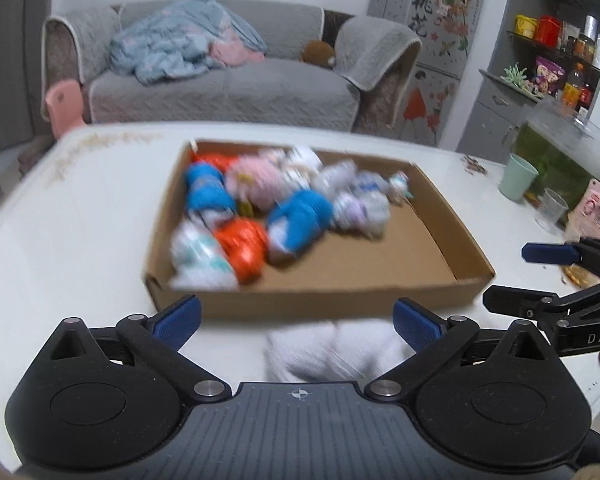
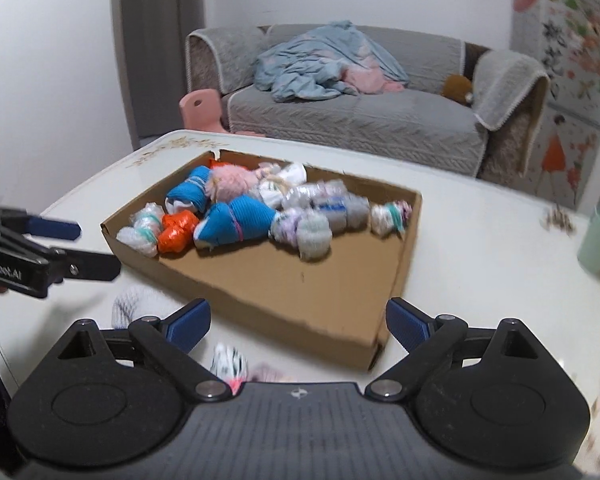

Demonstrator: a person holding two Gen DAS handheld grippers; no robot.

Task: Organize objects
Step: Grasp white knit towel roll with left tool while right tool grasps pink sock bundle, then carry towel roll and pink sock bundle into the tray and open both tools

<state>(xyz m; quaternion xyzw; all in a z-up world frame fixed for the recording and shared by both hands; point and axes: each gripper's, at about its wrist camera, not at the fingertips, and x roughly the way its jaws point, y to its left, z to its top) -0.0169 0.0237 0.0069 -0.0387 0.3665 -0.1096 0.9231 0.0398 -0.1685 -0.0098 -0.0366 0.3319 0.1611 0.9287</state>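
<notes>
While both claws hang over the near edge of the table [image 2: 460, 248], nothing is gripped yet.

Left claw: left gripper [image 1: 296, 322] stands wide open and empty, its blue pads [image 1: 178, 320] spread either side of a white bundle [image 1: 332, 354] lying on the table just near of the box.

Loose bundles: in the right wrist view a white netted bundle [image 2: 134, 310] lies near left, and a striped white one [image 2: 230, 364] with something pinkish beside it sits close under the camera; blur hides detail.

Box: a shallow cardboard tray [image 2: 284, 280] at table centre, low walls, its near right floor bare.

Sorted pile: rolled sock-like bundles crowd the far left of the tray, among them a blue roll [image 2: 236, 222], an orange one [image 2: 178, 232], a fluffy pink one [image 2: 230, 182] and several pale ones.

Right claw: right gripper [image 2: 298, 322] is also spread wide, holding nothing, hovering over the tray's near wall.

Handling: these bundles look light, soft and squashy, unlikely to break or slip; I judge a pinch across the thick middle of the roll holds best, since a loose end may unravel.

Placement: the bare near right floor of the tray seems the natural spot.
</notes>
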